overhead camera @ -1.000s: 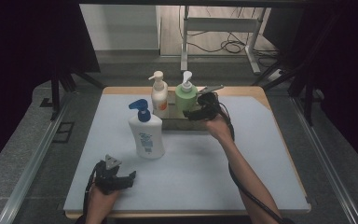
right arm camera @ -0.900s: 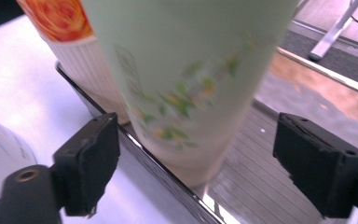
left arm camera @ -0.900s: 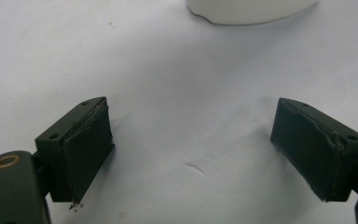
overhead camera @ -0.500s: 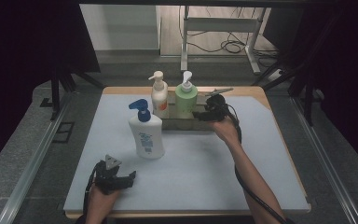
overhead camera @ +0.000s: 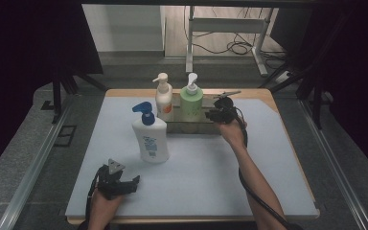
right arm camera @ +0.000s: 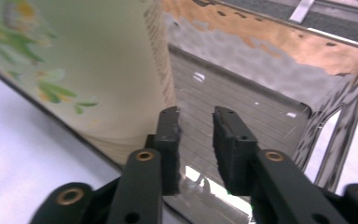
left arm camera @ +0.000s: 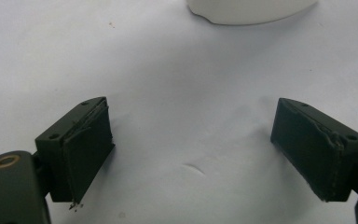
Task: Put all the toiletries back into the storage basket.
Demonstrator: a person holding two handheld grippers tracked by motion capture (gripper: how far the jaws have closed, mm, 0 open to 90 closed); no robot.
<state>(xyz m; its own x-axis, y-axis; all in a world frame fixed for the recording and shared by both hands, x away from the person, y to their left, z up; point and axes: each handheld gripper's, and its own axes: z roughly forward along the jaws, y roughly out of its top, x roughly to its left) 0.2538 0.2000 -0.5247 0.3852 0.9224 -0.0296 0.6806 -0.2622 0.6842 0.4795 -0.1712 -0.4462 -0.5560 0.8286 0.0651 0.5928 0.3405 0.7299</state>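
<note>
Bench's far edge: your right gripper (right arm camera: 196, 140), jaws near-shut, straddles the stiff, slick clear tray (right arm camera: 335, 140) wall beside the green bottle (right arm camera: 98, 70) — pinch that rim; left gripper (left arm camera: 196, 149) idles wide open.

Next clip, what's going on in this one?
A person works at a white-topped table with a gripper in each hand. The right gripper, jaws nearly closed with a narrow gap, is at the near wall of a shiny metal tray holding a green pump bottle and a white pump bottle with orange label. A white bottle with blue pump stands outside the tray. The left gripper rests open near the table's front.
</note>
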